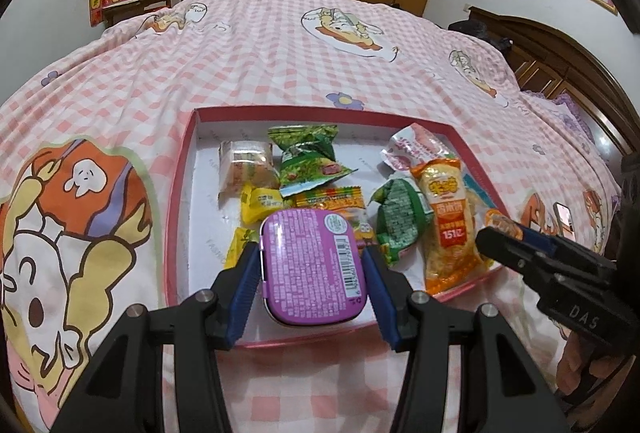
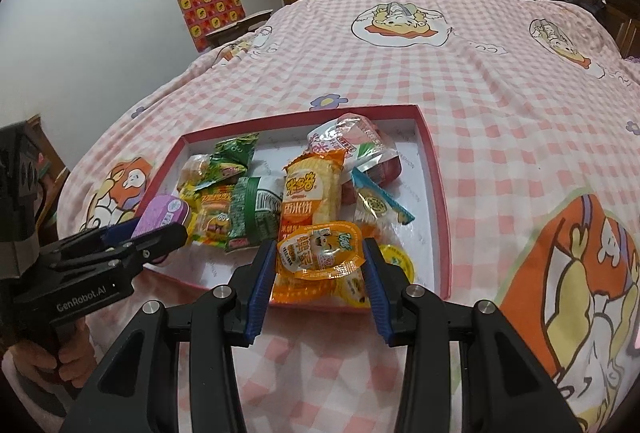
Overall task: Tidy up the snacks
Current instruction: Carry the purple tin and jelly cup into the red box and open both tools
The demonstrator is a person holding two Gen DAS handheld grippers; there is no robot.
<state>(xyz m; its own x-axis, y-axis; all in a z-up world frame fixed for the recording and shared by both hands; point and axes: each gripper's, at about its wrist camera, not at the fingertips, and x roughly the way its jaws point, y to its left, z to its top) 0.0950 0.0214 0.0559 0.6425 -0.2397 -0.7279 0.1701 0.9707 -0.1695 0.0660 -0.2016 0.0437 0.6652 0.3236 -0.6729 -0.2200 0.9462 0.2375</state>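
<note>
Shallow red-rimmed box [image 1: 182, 169] with white floor lies on the bed [image 1: 280, 53], on a pink checked cover with cartoon prints. Contents, far to near: clear-wrapped cake [image 1: 248, 165] at far left; green packet [image 1: 308, 157] beside it; pink-and-white packet [image 1: 416, 149] at far right; small yellow sweets [image 1: 260, 203] and a gummy burger packet [image 1: 340, 199] mid-left; dark green packet [image 1: 400, 221] at centre; long orange rice-cracker packet [image 1: 450, 225] right of it.

Left claw [image 1: 312, 269]: blue pads clamped on a purple tin [image 1: 312, 265], one pad on each long side, label and barcode up. Tin is held over the near left part of the box; whether it touches the box floor cannot be told.

Right claw [image 2: 320, 265]: pads closed on an orange jelly cup [image 2: 320, 251], held over the near right corner of the box.

Right wrist view only: blue-edged sachet [image 2: 380, 203] right of the rice crackers, yellow-lidded cups [image 2: 394, 259] under and behind the held cup, and the hand [image 2: 48, 357] gripping the left claw's handle. Left wrist view only: the tin's full label, and a phone [image 1: 564, 217] on the bed right of the box.

Hidden or unclear: items beneath the held cup are partly covered; most packet print is unreadable; the box's near rim is cut by the claw arms in both views.
</note>
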